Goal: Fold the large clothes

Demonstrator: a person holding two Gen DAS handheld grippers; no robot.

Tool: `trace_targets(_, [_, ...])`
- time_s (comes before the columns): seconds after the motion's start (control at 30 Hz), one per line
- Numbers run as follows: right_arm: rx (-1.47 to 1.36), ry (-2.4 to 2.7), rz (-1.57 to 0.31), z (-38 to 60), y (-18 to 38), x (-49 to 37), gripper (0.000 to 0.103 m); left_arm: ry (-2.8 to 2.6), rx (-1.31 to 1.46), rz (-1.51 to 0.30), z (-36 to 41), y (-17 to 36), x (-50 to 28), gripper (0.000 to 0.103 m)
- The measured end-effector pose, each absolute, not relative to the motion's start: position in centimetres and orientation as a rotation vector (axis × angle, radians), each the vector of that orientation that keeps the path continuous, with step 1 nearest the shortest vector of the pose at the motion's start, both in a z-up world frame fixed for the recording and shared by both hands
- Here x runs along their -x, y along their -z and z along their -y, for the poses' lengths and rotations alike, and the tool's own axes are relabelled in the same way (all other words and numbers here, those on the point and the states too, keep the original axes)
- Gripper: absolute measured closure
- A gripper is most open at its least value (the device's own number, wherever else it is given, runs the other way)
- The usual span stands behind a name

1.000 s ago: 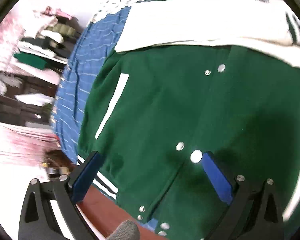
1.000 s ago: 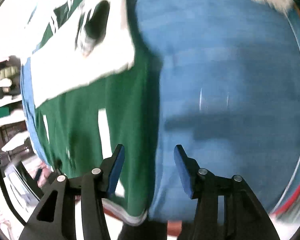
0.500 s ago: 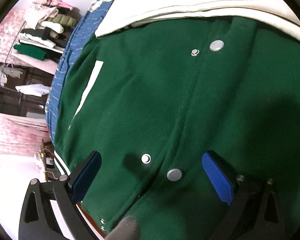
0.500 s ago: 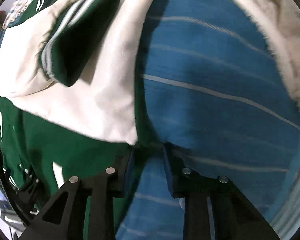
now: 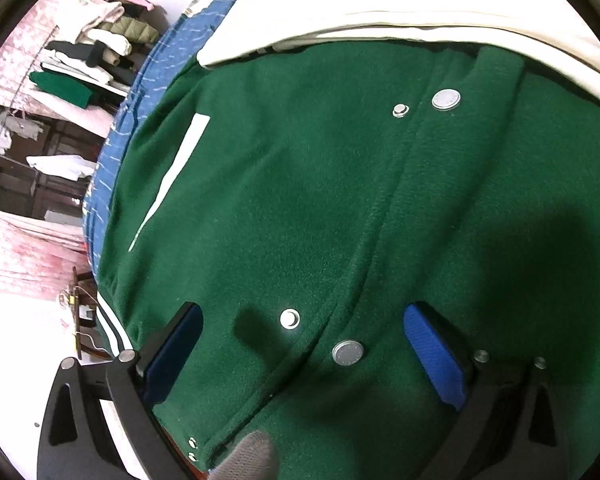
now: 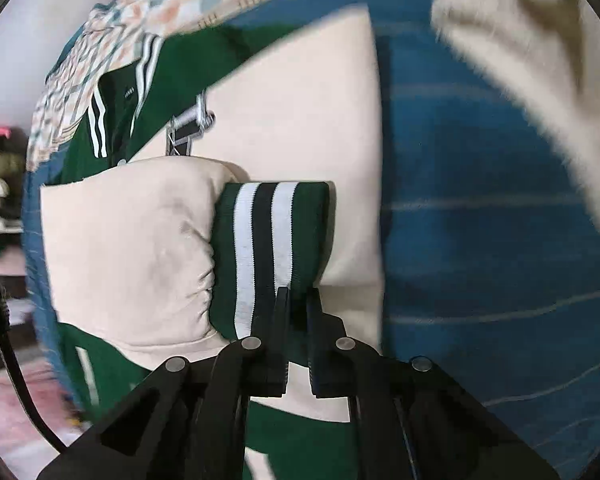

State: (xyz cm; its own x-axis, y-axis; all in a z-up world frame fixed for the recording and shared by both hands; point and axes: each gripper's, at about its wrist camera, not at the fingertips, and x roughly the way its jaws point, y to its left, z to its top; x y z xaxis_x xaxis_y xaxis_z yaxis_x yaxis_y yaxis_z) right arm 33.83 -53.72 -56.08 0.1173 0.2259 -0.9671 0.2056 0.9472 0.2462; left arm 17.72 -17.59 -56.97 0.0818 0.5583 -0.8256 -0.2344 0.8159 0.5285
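Swinging inward now, the right gripper (image 6: 298,300) pinches the striped cuff (image 6: 272,256), folding the sleeve across the jacket (image 5: 300,200); left gripper (image 5: 300,344) hovers wide open, release next.

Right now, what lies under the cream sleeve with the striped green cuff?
The right gripper is shut on the striped green cuff. Under the cream sleeve lie the other cream sleeve and the green jacket body, spread on blue striped bedding. Everything beneath the jacket is hidden.

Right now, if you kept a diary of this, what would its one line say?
task: fold jacket | left gripper: open over green front | right gripper: shut on striped cuff | sleeve across body
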Motion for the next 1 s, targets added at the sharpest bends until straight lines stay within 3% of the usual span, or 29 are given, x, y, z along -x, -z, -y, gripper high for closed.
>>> trace_targets(0.07, [-0.272, -0.048, -1.5, 53.6, 56.9, -33.8, 0.096, -0.635, -0.294, -1.36, 18.0, 57.0, -17.7, 0.0])
trace_targets(0.13, [-0.296, -0.096, -1.55, 54.3, 57.9, -34.4, 0.082, -0.663, -0.303, -1.367, 18.3, 57.0, -17.9, 0.0])
trace_targets(0.2, [-0.317, -0.117, -1.551, 55.6, 56.9, -34.8, 0.048, -0.675, -0.319, -1.377, 18.6, 56.5, -18.0, 0.0])
trace_targets(0.23, [-0.339, -0.145, -1.541, 57.2, 56.0, -34.8, 0.041, -0.691, -0.346, -1.378, 18.9, 56.0, -18.0, 0.0])
trace_targets(0.33, [-0.291, -0.171, -1.518, 60.0, 52.9, -32.9, 0.038, -0.75, -0.456, -1.329, 20.5, 53.6, -17.2, 0.0])
trace_targets(0.4, [-0.226, -0.177, -1.502, 61.5, 51.4, -31.1, 0.027, -0.77, -0.555, -1.284, 22.8, 51.6, -16.1, 0.0])
trace_targets(0.57, [-0.11, -0.177, -1.537, 66.3, 49.5, -24.6, 0.026, -0.701, -0.843, -1.192, 31.9, 49.5, -11.4, 0.0])
trace_targets(0.77, [-0.182, -0.147, -1.634, 71.2, 51.1, -20.2, 0.026, -0.508, -1.017, -1.231, 42.2, 53.6, -4.7, 0.0])
trace_targets(1.0, [-0.219, -0.149, -1.638, 72.1, 52.2, -21.1, 0.026, -0.535, -1.058, -1.289, 43.7, 57.2, -4.5, 0.0])
